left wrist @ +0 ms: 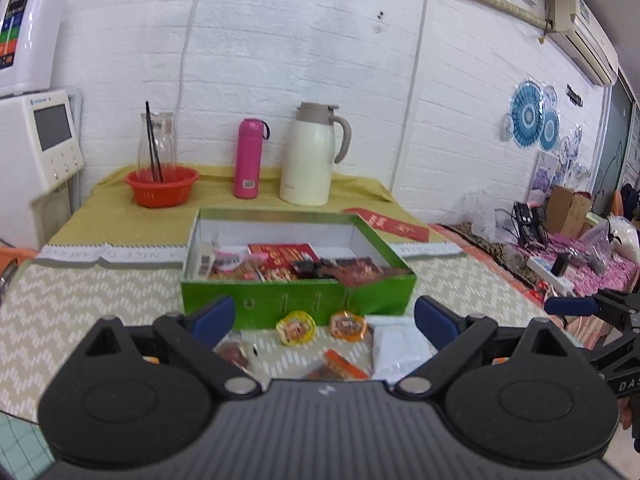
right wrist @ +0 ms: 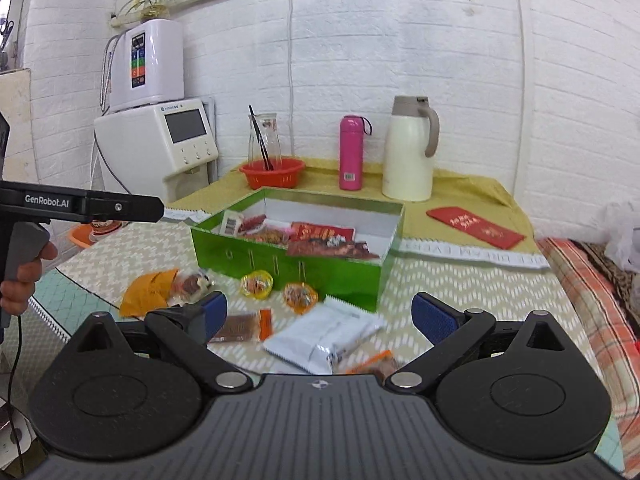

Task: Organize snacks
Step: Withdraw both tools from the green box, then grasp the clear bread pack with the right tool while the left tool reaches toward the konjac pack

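Note:
A green box [left wrist: 296, 304] [right wrist: 280, 258] stands open on the table with several snack packets inside. Loose snacks lie in front of it: a yellow round jelly cup [left wrist: 296, 327] [right wrist: 257, 284], an orange round one [left wrist: 348, 325] [right wrist: 300, 297], a white packet [left wrist: 400, 344] [right wrist: 324, 340], a brown and orange bar [right wrist: 242, 326], and an orange bag [right wrist: 150, 292]. My left gripper [left wrist: 324, 318] is open and empty above these snacks. My right gripper [right wrist: 320, 312] is open and empty above the white packet.
At the back stand a red basket [left wrist: 162, 186] with a glass carafe, a pink flask [left wrist: 249, 158] and a cream thermos jug [left wrist: 310, 156]. A red envelope [right wrist: 474, 227] lies right of the box. A white water dispenser [right wrist: 160, 140] stands at the left.

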Tool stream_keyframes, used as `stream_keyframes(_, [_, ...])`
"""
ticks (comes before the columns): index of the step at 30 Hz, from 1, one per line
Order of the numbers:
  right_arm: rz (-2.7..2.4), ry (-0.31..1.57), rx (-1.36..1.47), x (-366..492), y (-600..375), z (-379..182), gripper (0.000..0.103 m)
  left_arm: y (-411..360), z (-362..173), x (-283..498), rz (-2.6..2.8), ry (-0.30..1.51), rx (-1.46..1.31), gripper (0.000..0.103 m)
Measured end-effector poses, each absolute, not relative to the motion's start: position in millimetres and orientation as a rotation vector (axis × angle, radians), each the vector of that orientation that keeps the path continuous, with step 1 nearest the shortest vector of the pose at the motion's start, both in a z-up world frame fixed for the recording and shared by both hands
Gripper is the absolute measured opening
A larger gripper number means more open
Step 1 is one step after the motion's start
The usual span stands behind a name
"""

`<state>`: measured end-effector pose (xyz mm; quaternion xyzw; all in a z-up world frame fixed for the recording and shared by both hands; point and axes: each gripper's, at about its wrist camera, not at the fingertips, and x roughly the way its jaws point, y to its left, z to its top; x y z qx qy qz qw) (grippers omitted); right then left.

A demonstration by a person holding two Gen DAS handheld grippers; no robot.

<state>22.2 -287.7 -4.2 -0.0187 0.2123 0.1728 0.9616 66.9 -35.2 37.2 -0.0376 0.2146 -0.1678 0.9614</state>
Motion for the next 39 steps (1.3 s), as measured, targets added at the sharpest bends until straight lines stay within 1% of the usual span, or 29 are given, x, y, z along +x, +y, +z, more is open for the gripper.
stream_keyframes(5, [0.323, 0.524, -0.053, 23.2, -297.6, -31.7, 0.103, -58.5, -7.1, 45.1, -0.42, 0.519, -0.089, 0.095])
stream_keyframes(8, [0.318, 0.534, -0.075, 35.7, -302.1, -36.4, 0.103, -75.7, -26.0, 38.6, -0.477, 0.592, -0.081, 0.095])
stream_keyframes(12, [0.317, 0.514, -0.136, 56.0, -302.9, -39.8, 0.103, -87.4, -38.0, 36.7, -0.537, 0.631, -0.1, 0.095])
stream_keyframes(15, [0.298, 0.533, -0.185, 77.5, -300.0, -46.9, 0.103, -92.7, -43.1, 39.8, -0.547, 0.647, -0.106, 0.095])
stream_keyframes(18, [0.337, 0.586, -0.166, 94.0, -302.2, -56.2, 0.103, -96.9, -46.9, 43.8, -0.559, 0.656, -0.12, 0.095])
stream_keyframes(21, [0.354, 0.575, -0.164, 90.2, -307.9, -58.3, 0.102, -104.6, -50.8, 51.2, -0.565, 0.672, -0.129, 0.095])
stream_keyframes(22, [0.377, 0.581, -0.134, 87.8, -312.4, -57.2, 0.074, -108.1, -51.9, 53.7, -0.569, 0.678, -0.13, 0.095])
stream_keyframes(24, [0.364, 0.577, -0.106, 79.5, -319.6, -55.6, 0.067, -116.9, -54.4, 59.6, -0.574, 0.685, -0.117, 0.095])
stream_keyframes(25, [0.369, 0.567, -0.104, 74.0, -323.0, -54.9, 0.039, -122.4, -56.2, 62.7, -0.574, 0.685, -0.1, 0.092])
stream_keyframes(29, [0.334, 0.567, -0.096, 55.0, -336.7, -54.5, 0.04, -141.0, -64.7, 73.9, -0.556, 0.707, -0.041, 0.09])
stream_keyframes(31, [0.338, 0.573, -0.075, 46.8, -343.4, -54.6, 0.04, -147.9, -66.0, 75.7, -0.551, 0.69, -0.018, 0.089])
stream_keyframes(32, [0.337, 0.575, -0.067, 43.6, -345.5, -54.6, 0.04, -150.9, -66.5, 75.9, -0.547, 0.682, -0.002, 0.083])
stream_keyframes(33, [0.338, 0.576, -0.06, 41.0, -347.5, -55.0, 0.04, -153.8, -66.9, 75.3, -0.538, 0.671, 0.019, 0.078])
stream_keyframes(35, [0.34, 0.573, -0.055, 37.7, -349.1, -55.7, 0.041, -158.5, -68.2, 73.7, -0.516, 0.65, 0.071, 0.065])
stream_keyframes(36, [0.341, 0.572, -0.048, 37.3, -349.9, -56.2, 0.041, -160.3, -69.3, 72.3, -0.505, 0.634, 0.104, 0.06])
stream_keyframes(37, [0.342, 0.57, -0.04, 37.3, -350.8, -56.4, 0.042, -161.3, -70.2, 70.3, -0.498, 0.617, 0.129, 0.057])
stream_keyframes(39, [0.341, 0.569, -0.025, 38.3, -351.6, -57.1, 0.045, -158.7, -70.1, 70.7, -0.501, 0.614, 0.121, 0.055])
